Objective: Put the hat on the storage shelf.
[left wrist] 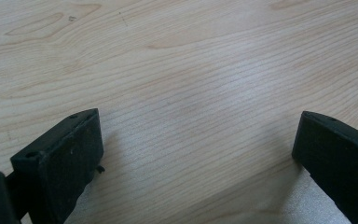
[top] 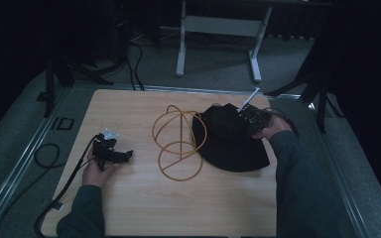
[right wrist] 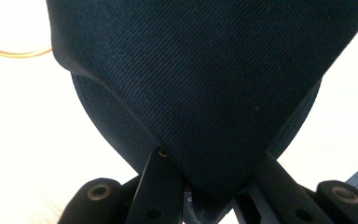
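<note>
**Right gripper clamps the hat brim beside the wire stand**

Right gripper (top: pixel 245 116) is clenched on the black hat (top: pixel 230 139): in the right gripper view its two jaws pinch a fold of the dark twill (right wrist: pixel 205 93) at the near edge, and the cloth drapes away from them. The hat lies on the bench (top: pixel 139 208) at the far right, its left edge touching or just overlapping the gold wire stand (top: pixel 178 144), which sits near the middle of the board. Left gripper (top: pixel 124 156) rests low on the bench, well apart from both things, its jaws spread wide over bare wood (left wrist: pixel 191 93) with nothing between them.

The work in hand looks like getting the hat onto the stand. To do it well, the pinch should stay deep on the brim, since a shallow bite on soft fabric may slip once the weight hangs from it. A lift that clears the top loop before moving across seems wise; dragging sideways would likely snag the light wire frame and tip or shove it. The free left gripper could steady the stand's base ring. Centre the crown over the upper loop before letting go.
</note>
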Available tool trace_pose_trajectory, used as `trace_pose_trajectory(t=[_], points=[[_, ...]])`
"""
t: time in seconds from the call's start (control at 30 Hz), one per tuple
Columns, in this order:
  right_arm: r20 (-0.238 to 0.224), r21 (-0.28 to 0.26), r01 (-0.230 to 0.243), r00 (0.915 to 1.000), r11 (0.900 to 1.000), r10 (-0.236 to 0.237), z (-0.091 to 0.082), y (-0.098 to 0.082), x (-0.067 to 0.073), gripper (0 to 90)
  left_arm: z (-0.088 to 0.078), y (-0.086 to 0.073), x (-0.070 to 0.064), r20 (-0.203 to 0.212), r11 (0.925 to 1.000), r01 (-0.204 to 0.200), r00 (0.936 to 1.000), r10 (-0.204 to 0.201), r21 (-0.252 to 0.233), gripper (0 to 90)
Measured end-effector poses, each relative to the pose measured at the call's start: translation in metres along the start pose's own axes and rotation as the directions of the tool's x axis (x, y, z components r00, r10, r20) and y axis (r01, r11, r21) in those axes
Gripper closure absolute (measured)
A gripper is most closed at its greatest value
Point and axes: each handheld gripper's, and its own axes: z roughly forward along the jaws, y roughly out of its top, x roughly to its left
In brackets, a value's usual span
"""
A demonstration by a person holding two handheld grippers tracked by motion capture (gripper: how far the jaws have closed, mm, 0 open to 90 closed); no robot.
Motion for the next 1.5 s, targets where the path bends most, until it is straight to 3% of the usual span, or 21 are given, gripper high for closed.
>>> trace_pose_trajectory(t=[0.7,1.5], points=[[-0.021,-0.147,-0.022,0.9996,0.989,0.019,-0.033,-0.020,-0.007,85.1,0.000,0.000,0.000,0.000,1.0000,0.001,1.0000,-0.001,-0.002,2.0],[-0.015,-0.231,-0.013,0.9998,0.973,0.010,-0.061,-0.038,-0.010,85.1,0.000,0.000,0.000,0.001,1.0000,0.001,1.0000,-0.001,0.000,2.0]])
